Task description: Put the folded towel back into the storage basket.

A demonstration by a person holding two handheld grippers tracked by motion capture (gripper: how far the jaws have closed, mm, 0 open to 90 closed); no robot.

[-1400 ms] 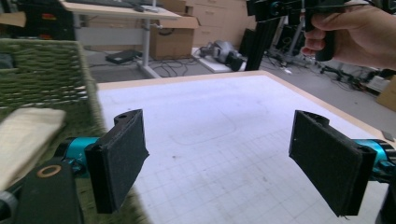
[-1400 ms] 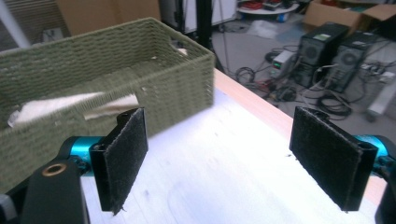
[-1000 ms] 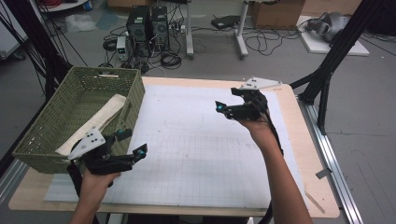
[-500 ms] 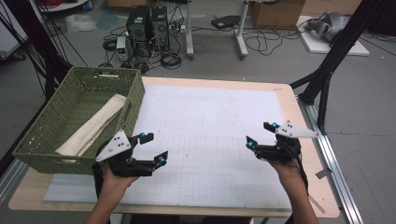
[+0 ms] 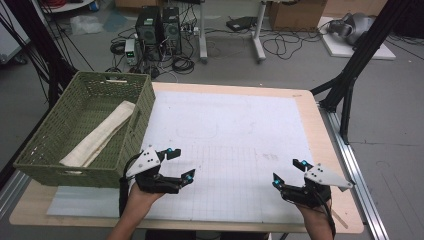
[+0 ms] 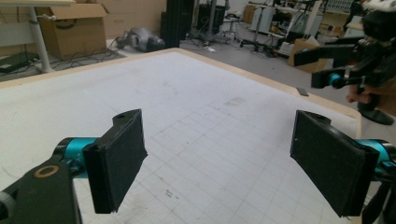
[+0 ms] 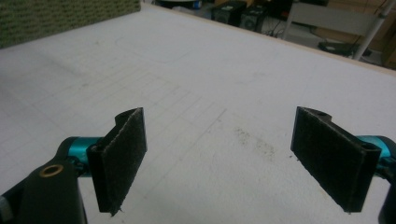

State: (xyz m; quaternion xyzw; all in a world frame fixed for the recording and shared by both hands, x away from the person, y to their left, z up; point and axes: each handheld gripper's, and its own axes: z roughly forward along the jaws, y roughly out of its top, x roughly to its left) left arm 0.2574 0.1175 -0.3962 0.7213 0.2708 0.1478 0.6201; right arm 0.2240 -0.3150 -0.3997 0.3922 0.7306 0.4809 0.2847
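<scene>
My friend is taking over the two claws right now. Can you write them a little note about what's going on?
Left claw: open, holding nothing, low over the white mat, beside the green basket.
Right claw: open, holding nothing, near the mat's front right corner.
The folded cream cloth lies inside the basket, slanting along its floor, one end against the wall.
Done: the cloth is in the basket, and nothing else lies on the mat.
Left: probably nothing much; just rest the claws.
</scene>
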